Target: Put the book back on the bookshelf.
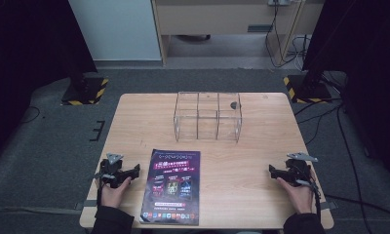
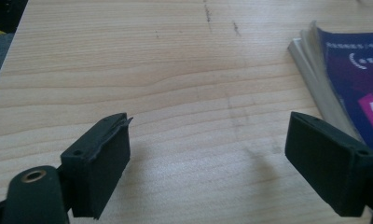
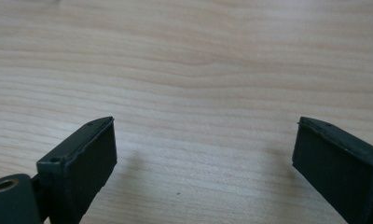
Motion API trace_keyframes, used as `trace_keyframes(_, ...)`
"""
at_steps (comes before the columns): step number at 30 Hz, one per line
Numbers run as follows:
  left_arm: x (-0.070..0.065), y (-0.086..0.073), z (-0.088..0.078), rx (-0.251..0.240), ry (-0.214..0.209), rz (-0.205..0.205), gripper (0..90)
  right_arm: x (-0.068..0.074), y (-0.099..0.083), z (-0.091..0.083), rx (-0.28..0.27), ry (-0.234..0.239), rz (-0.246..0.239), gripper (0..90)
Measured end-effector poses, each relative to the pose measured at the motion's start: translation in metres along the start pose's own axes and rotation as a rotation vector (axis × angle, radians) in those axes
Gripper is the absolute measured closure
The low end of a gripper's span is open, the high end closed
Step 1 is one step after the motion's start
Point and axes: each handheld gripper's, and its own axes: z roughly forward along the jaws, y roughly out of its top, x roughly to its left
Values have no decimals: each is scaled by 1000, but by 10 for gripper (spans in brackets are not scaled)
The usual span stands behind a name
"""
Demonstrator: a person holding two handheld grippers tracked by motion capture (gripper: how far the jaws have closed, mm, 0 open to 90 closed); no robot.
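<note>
Your left tongs [image 1: 134, 170] rest low on the counter [image 1: 246, 161] just beside the magazine [image 1: 172, 187], jaws spread wide with nothing between them; the left gripper view has bare wood in the gap and the magazine's [image 2: 348, 70] page edges fanned at the right. That placing makes sense if the magazine is the thing to be handled: you sit at its left long edge, level with the counter, where a jaw could slip under the loose pages. Your right tongs [image 1: 271, 169] lie well apart from it on the other side, also spread and holding nothing, with plain wood between the jaws in the right gripper view [image 3: 203, 154]; I read that as a resting pose, not a reach

The magazine lies flat, cover up, in the near left part of the counter, its bottom edge close to the near rim, perhaps touching it. Mind that rim when you pull toward yourself

The clear box [image 1: 207, 116] with its dividers stands upright toward the far edge, near the middle, well apart from the magazine. Between the two there is a broad band of bare wood, and the whole right half is open, so you have room to slide or lift. The box walls are thin and hard to see, so approach from above
</note>
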Motion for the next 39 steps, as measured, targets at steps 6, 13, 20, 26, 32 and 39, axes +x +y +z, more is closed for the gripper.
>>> trace_keyframes(6,-6,2,-14,-49,-52,-14,178,6,5,-10,-56,27,3,66)
trace_keyframes(13,-16,3,-21,-70,-100,-13,206,15,13,-24,-102,51,3,74)
trace_keyframes(20,-26,3,-27,-79,-133,-7,217,35,23,-35,-142,110,-14,76)
trace_keyframes(26,-34,0,-31,-76,-153,0,220,49,28,-37,-149,134,-34,77)
trace_keyframes(32,-42,-2,-31,-73,-172,10,229,62,34,-39,-165,158,-48,75)
trace_keyframes(39,-49,-3,-31,-67,-188,24,246,75,39,-41,-175,190,-52,75)
